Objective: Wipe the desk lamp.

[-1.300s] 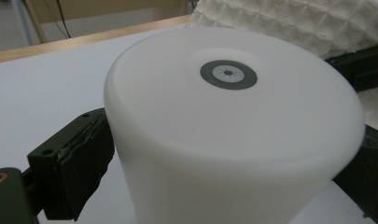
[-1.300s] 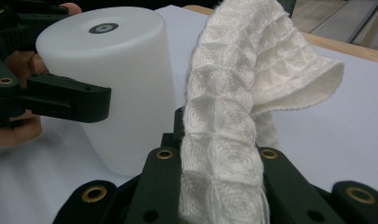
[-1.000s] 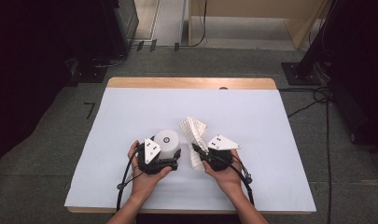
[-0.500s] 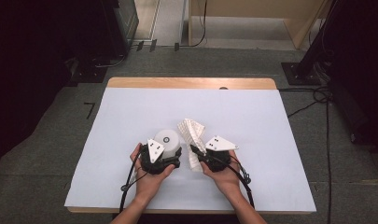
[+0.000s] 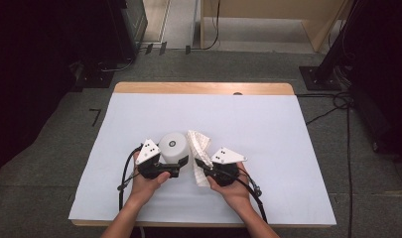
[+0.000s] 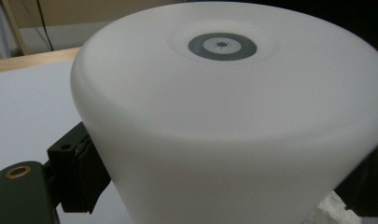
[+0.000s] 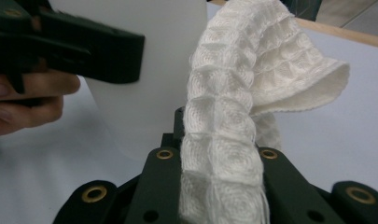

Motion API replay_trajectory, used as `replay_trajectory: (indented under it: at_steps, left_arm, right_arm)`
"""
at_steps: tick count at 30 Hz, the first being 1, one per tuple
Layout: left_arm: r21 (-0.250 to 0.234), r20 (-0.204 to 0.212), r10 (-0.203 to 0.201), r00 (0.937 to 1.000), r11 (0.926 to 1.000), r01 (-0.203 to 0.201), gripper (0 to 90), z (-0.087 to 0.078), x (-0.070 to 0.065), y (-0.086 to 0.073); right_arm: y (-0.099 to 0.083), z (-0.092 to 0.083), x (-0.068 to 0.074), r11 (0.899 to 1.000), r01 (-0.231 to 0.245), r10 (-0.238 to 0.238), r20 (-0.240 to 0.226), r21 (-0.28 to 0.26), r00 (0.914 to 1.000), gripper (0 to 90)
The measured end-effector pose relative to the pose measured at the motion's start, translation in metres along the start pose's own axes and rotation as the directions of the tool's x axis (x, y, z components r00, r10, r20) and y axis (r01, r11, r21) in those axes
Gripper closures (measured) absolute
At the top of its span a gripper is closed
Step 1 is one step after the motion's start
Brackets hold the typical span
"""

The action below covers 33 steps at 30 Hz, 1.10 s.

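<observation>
Both tools low, side by side: left tool (image 5: 174, 167) clamps cup (image 5: 172, 147), right tool (image 5: 202, 166) cloth (image 5: 198, 144).

Cup and cloth, near edge of table, side by side.
Upturned cup (image 5: 172, 148) stands on the table sheet (image 5: 268, 124), between the left gripper (image 5: 174, 168) jaws; cloth (image 5: 199, 148) just right of it, touching, upright in the right gripper (image 5: 202, 166). Both grippers on the person's side; table (image 5: 203, 88) edge behind.
</observation>
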<state>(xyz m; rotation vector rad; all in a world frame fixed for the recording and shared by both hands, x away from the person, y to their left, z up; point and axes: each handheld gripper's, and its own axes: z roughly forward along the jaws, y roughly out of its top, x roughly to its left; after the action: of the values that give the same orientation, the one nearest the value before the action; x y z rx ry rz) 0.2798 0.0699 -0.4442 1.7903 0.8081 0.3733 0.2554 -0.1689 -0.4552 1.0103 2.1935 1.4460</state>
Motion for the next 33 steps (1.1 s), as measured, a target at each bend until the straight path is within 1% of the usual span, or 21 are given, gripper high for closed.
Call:
replay_trajectory:
  at_steps: [2,3,5,7,10,14,15,16,17,20,22,23,24,25,26,28,29,31,33]
  left_arm:
    - [0.016,0.014,0.0,0.9999,0.9999,0.0,8.5,0.002,-0.001,-0.001]
    - [0.025,0.02,0.005,0.9998,0.9997,-0.005,8.4,0.004,-0.002,-0.002]
    - [0.04,0.035,0.017,0.9992,0.999,-0.019,8.5,0.006,-0.004,-0.003]
    - [0.048,0.041,0.024,0.9989,0.9985,-0.026,8.4,0.008,-0.006,-0.004]
    - [0.054,0.051,0.026,0.9984,0.9981,-0.029,8.4,0.01,-0.008,-0.004]
    - [0.045,0.047,0.021,0.9987,0.9987,-0.023,8.4,0.008,-0.006,-0.003]
    - [0.033,0.04,0.013,0.9991,0.9993,-0.014,8.4,0.007,-0.004,-0.002]
    - [0.019,0.037,-0.005,0.9993,0.9998,0.005,8.4,0.004,-0.001,-0.001]
    - [0.019,0.037,-0.005,0.9993,0.9998,0.005,8.4,0.004,-0.001,-0.001]
    - [-0.003,0.024,-0.043,0.9988,0.9991,0.043,8.4,-0.001,0.006,0.001]
    - [0.001,0.029,-0.042,0.9987,0.9991,0.042,8.4,-0.001,0.006,0.0]
    - [0.001,0.029,-0.042,0.9987,0.9991,0.042,8.4,-0.001,0.006,0.0]
    - [0.009,0.035,-0.019,0.9992,0.9998,0.019,8.4,0.001,0.004,-0.001]
    - [0.009,0.035,-0.019,0.9992,0.9998,0.019,8.4,0.001,0.004,-0.001]
    - [0.017,0.041,-0.001,0.9991,0.9999,0.0,8.4,0.002,0.0,-0.001]
    - [0.03,0.048,0.032,0.9984,0.999,-0.034,8.4,0.005,-0.005,-0.002]
    - [0.039,0.047,0.062,0.997,0.9972,-0.063,8.4,0.007,-0.009,-0.003]
    - [0.048,0.051,0.075,0.9959,0.9958,-0.078,8.4,0.008,-0.012,-0.003]
    - [0.043,0.049,0.074,0.9961,0.9962,-0.076,8.4,0.008,-0.012,-0.003]
  right_arm:
    - [0.002,-0.002,0.002,1.0,0.013,-0.013,0.0,-0.016,0.9999,79.7]
    - [0.004,-0.004,0.003,1.0,0.013,-0.013,-0.002,-0.024,0.9999,79.7]
    - [0.007,-0.008,0.003,0.998,0.029,-0.029,0.009,-0.048,0.9995,79.7]
    - [0.011,-0.014,0.002,0.995,0.057,-0.056,0.018,-0.08,0.9983,79.7]
    - [0.014,-0.02,-0.001,0.991,0.063,-0.062,0.011,-0.117,0.998,79.7]
    - [0.013,-0.018,-0.001,0.993,0.062,-0.062,0.001,-0.102,0.9981,79.7]
    - [0.011,-0.016,-0.001,0.994,0.065,-0.065,-0.002,-0.092,0.9979,79.7]
    - [0.007,-0.01,-0.001,0.996,0.06,-0.061,-0.01,-0.062,0.9981,79.7]
    - [0.007,-0.01,-0.001,0.996,0.06,-0.061,-0.01,-0.062,0.9981,79.7]
    - [0.001,0.0,-0.001,0.998,0.062,-0.062,-0.023,0.001,0.9978,79.6]
    - [0.0,0.001,-0.002,0.998,0.061,-0.061,-0.027,0.007,0.9978,79.6]
    - [0.0,0.002,-0.003,0.999,0.053,-0.052,-0.026,0.009,0.9983,79.6]
    - [0.001,0.001,-0.003,0.999,0.053,-0.053,-0.024,0.004,0.9983,79.6]
    - [0.002,0.0,-0.003,0.999,0.052,-0.052,-0.022,-0.004,0.9984,79.6]
    - [0.002,0.0,-0.003,0.999,0.052,-0.052,-0.022,-0.004,0.9984,79.6]
    - [0.006,-0.005,-0.003,0.998,0.047,-0.047,-0.016,-0.03,0.9988,79.7]
    - [0.01,-0.011,-0.003,0.997,0.045,-0.045,-0.006,-0.059,0.999,79.7]
    - [0.013,-0.015,-0.004,0.996,0.038,-0.038,-0.005,-0.077,0.9993,79.7]
    - [0.012,-0.015,-0.006,0.996,0.033,-0.034,-0.007,-0.078,0.9994,79.7]
